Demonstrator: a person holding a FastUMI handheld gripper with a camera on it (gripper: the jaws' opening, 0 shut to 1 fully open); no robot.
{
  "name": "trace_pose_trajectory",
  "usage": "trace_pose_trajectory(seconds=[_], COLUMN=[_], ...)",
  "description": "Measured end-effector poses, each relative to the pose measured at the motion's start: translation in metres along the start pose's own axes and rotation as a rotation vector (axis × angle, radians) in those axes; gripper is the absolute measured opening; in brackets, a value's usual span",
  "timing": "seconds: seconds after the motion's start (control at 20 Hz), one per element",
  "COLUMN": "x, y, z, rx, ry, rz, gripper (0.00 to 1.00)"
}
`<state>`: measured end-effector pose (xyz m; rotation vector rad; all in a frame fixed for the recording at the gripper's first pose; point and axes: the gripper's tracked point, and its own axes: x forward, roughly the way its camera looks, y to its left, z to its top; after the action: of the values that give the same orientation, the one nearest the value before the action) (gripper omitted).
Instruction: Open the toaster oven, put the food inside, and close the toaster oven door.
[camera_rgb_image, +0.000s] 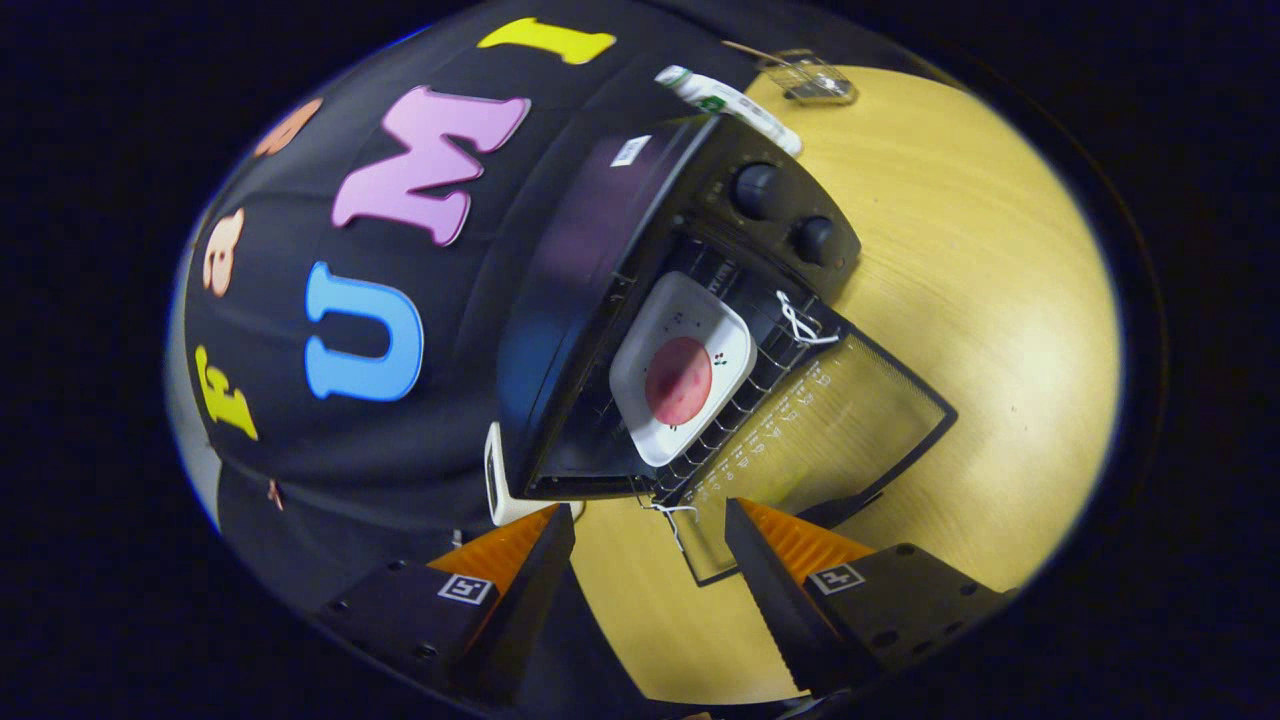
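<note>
Beyond the open, empty claw (650, 560), the oven door (830, 430) lies down, plate (682, 367) inside.

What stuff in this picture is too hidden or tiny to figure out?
All in the gripper view:
- The food on the white plate inside the toaster oven: a reddish round, too small to tell what it is.
- The open tongs are empty; their tips overlap the near edge of the lowered glass door.
- The oven's two knobs: markings too small to make out.
- The clear object on the wooden table beyond the oven: warped by the lens, unidentifiable.
</note>
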<state>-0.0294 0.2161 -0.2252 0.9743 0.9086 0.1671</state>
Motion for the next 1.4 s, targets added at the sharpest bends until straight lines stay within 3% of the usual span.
trace_pose_trajectory(seconds=[0.2, 0.4, 0.45, 0.7, 0.85, 1.0, 1.4], x=[-0.019, -0.026, -0.021, -0.008, 0.006, 0.021, 0.052], y=[0.006, -0.008, -0.022, -0.079, -0.105, -0.123, -0.14], z=[-0.008, -0.031, -0.056, -0.1, -0.1, -0.118, -0.09], rx=[-0.41, -0.643, -0.673, -0.737, -0.781, -0.789, -0.765], ry=[-0.007, 0.044, 0.07, 0.21, 0.257, 0.257, 0.203], rz=[-0.02, -0.096, -0.125, -0.275, -0.348, -0.409, -0.536], gripper=[0.98, 0.98, 0.98, 0.99, 0.99, 0.99, 0.99])
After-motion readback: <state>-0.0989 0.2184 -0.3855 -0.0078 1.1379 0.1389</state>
